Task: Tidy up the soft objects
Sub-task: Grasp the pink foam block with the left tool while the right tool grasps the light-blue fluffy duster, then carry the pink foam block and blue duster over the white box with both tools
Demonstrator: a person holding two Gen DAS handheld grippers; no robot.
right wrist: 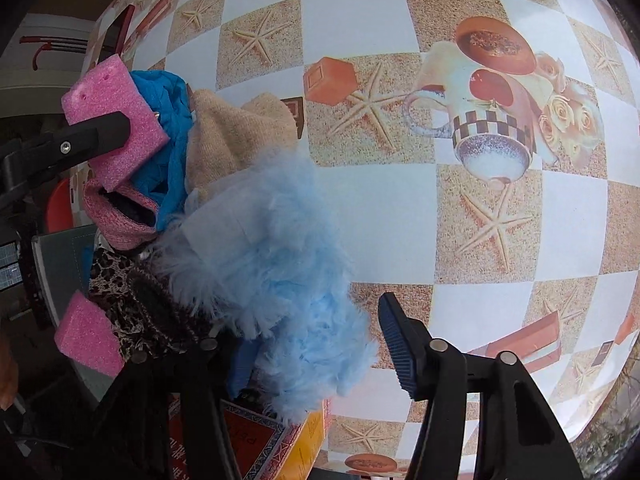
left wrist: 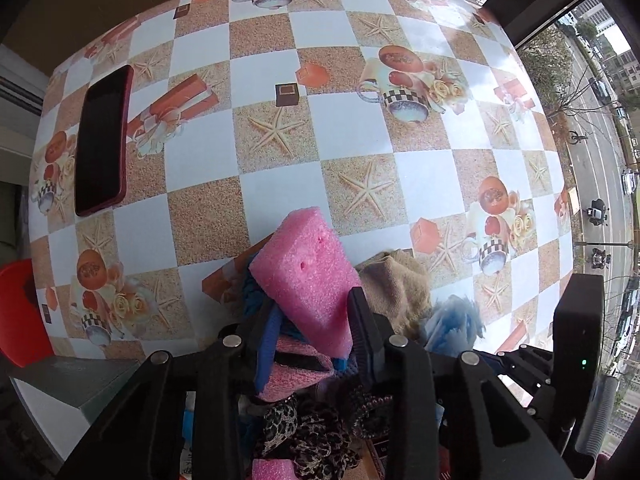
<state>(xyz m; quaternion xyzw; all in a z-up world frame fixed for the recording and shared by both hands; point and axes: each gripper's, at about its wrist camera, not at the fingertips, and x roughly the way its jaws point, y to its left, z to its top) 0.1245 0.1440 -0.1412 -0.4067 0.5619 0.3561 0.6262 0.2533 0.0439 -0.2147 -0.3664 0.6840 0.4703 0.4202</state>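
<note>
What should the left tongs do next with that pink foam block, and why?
Probably lift the pink foam block straight up and clear. The left tongs appear clamped on its lower end, and it leans on the heap beside the beige knit and blue fluffy piece. The right tongs are open around that fluff.

Lower end of the pink foam block (left wrist: 308, 280) hidden behind the left gripper (left wrist: 316, 324) fingers. A second foam piece (left wrist: 274, 470) is cut off by the bottom edge. The box (right wrist: 276, 444) under the blue fluffy item (right wrist: 280, 264) is mostly covered, its print unreadable. Left finger of the right gripper (right wrist: 320, 344) possibly buried in the fluff; closure indeterminate
</note>
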